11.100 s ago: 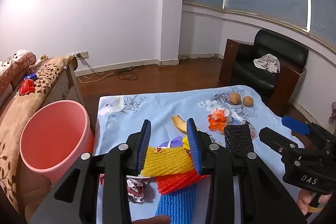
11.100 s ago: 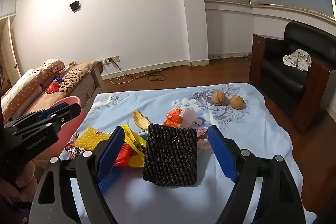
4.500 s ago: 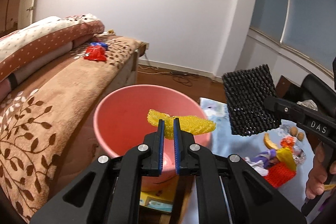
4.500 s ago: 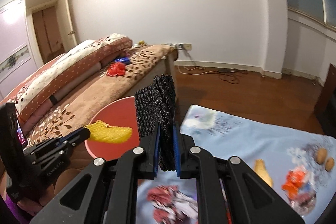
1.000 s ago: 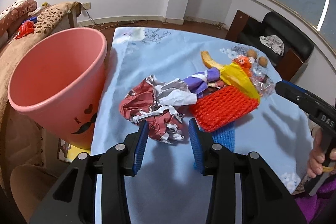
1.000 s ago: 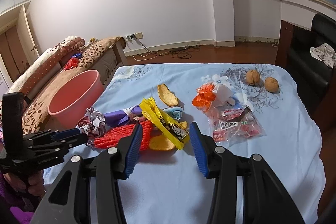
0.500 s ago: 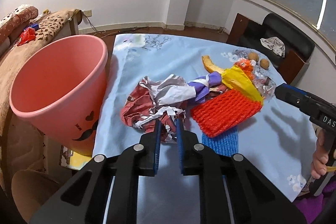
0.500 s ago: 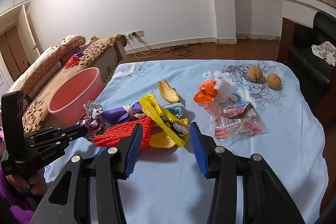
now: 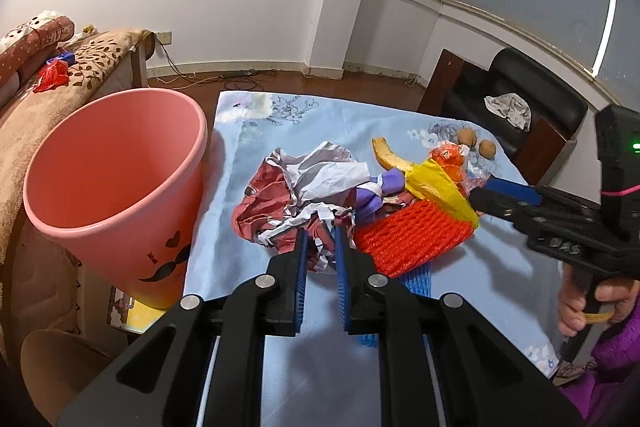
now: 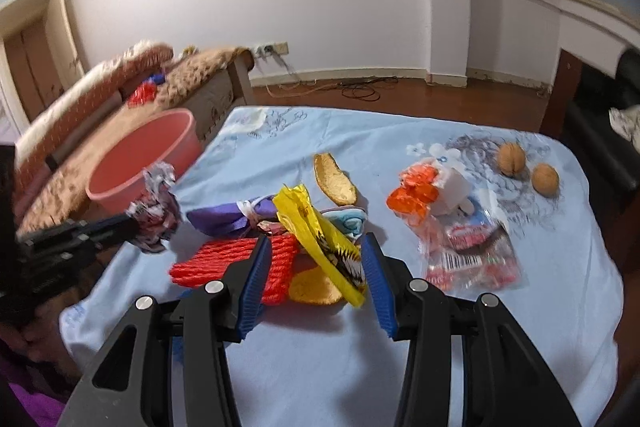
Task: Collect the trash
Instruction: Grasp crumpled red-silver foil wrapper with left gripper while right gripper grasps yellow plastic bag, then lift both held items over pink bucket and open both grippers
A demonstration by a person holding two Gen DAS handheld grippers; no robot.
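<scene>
At the near edge of the table (image 9: pixel 256 155), the left gripper (image 9: pixel 320 247) is clamped narrow on a crumpled red-and-white wrapper (image 9: pixel 296 195) — a pinch on its nearest folds, likely enough to carry so light a thing. The pink bin (image 9: pixel 116 179) stands just beside the table, open mouth up, handy for the drop. The right gripper (image 10: pixel 316 263) is spread wide around a yellow wrapper (image 10: pixel 316 227) lying over red foam netting (image 10: pixel 240 259) — probably its next pick, not yet squeezed.
</scene>
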